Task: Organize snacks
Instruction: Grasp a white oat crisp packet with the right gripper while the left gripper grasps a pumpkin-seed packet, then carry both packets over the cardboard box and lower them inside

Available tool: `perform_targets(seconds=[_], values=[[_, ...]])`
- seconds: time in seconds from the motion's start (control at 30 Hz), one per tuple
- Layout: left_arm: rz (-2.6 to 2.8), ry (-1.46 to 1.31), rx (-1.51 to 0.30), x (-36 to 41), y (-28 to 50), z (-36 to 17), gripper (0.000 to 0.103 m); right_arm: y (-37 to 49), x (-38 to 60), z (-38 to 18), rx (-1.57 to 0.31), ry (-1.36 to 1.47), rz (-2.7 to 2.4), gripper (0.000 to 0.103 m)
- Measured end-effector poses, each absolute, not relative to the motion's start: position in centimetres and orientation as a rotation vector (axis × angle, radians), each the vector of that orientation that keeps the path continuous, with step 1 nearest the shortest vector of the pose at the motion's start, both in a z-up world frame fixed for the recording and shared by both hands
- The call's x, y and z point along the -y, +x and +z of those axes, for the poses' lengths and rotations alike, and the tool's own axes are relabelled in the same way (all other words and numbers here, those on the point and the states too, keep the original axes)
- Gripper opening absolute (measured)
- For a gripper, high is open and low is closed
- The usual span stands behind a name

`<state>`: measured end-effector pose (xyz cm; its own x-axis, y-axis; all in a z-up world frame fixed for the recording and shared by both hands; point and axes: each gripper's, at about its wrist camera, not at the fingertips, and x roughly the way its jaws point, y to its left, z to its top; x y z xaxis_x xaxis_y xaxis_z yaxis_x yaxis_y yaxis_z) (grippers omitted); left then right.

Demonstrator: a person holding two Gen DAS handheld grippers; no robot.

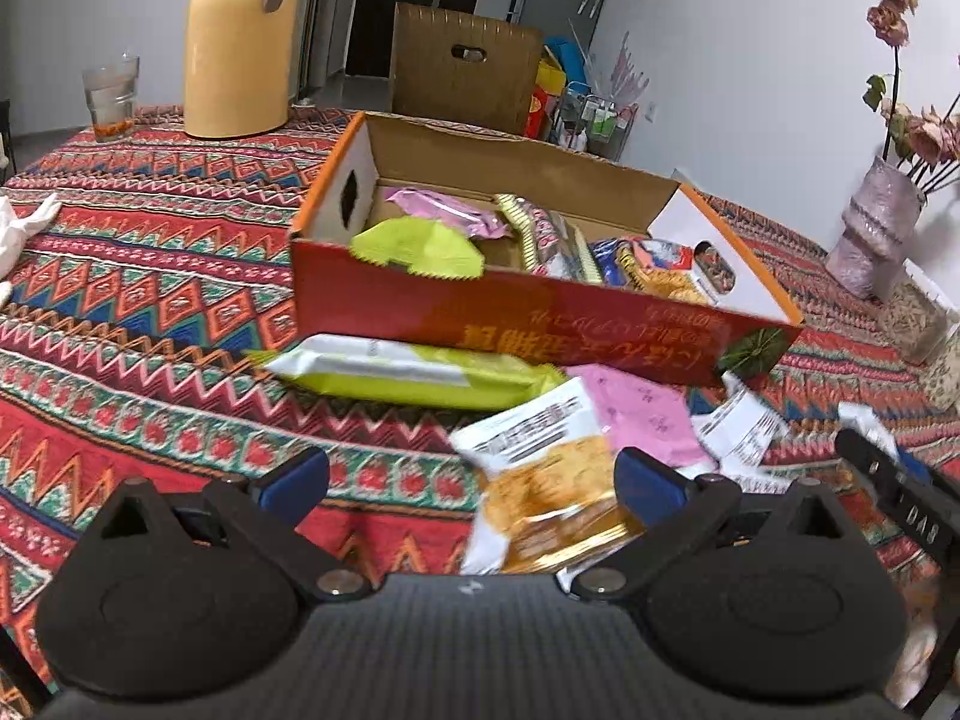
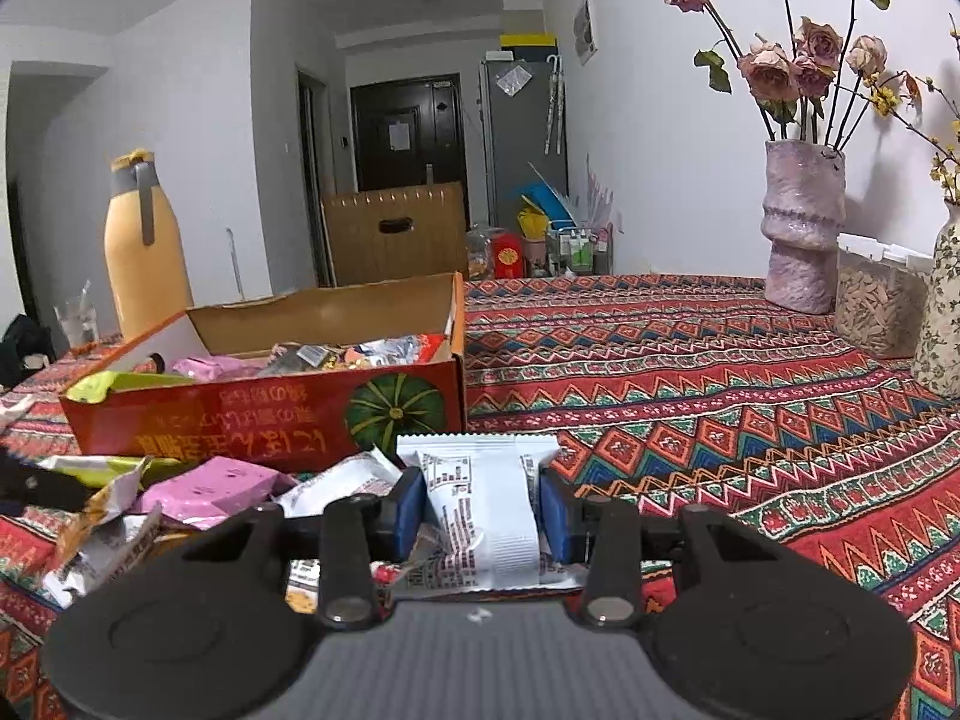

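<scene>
Patterned tablecloth (image 2: pixel 690 372), right tongs (image 2: pixel 485 507) clamped on upright white snack packet (image 2: pixel 480 480), left tongs (image 1: pixel 471 480) apart, empty

Ahead of my right gripper (image 2: pixel 480 504), loose packets (image 2: pixel 234 489) crowd the cloth before the open box (image 2: pixel 264 414). Patterned tablecloth (image 2: pixel 690 372) right of the box lies free up to the vase (image 2: pixel 801 228).

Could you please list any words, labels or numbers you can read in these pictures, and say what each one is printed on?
Nothing here can be read with confidence.
Red box: large yellow characters on its front, upside down, not legible.
White packet gripped in the right gripper: small print and a code block, too small.
White and orange packet near the left gripper: blurred print.
</scene>
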<state>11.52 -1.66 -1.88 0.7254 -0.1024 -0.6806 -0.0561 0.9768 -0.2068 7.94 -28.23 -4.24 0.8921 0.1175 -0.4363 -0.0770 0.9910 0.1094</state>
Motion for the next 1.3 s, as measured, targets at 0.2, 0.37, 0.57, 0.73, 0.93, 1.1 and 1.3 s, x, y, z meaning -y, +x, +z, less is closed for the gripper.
perform_targets(seconds=[0.2, 0.37, 0.57, 0.73, 0.93, 1.1, 1.3], values=[[-0.016, -0.247, -0.795, 2.9, 12.8, -2.3, 0.1, 7.5, 28.3, -4.2, -0.438, 0.097, 0.107, 0.04], [-0.038, -0.32, -0.851, 2.6, 13.2, -3.3, 0.065, 7.4, 28.5, -4.2, -0.431, 0.104, 0.12, 0.04], [-0.052, -0.329, -0.835, 2.6, 12.8, -3.1, 0.044, 7.3, 28.5, -4.2, -0.422, 0.106, 0.121, 0.04], [-0.043, -0.316, -0.832, 2.5, 12.6, -2.8, 0.044, 7.2, 28.4, -4.2, -0.414, 0.106, 0.12, 0.04], [-0.04, -0.277, -0.811, 2.5, 12.0, -2.4, 0.044, 7.3, 28.2, -4.2, -0.415, 0.101, 0.129, 0.04], [-0.054, -0.214, -0.767, 2.9, 11.0, -1.4, 0.044, 7.2, 27.7, -3.7, -0.41, 0.074, 0.128, 0.04], [-0.064, -0.174, -0.709, 2.9, 10.6, 0.1, 0.044, 6.8, 26.6, -1.3, -0.368, 0.044, 0.141, 0.04]])
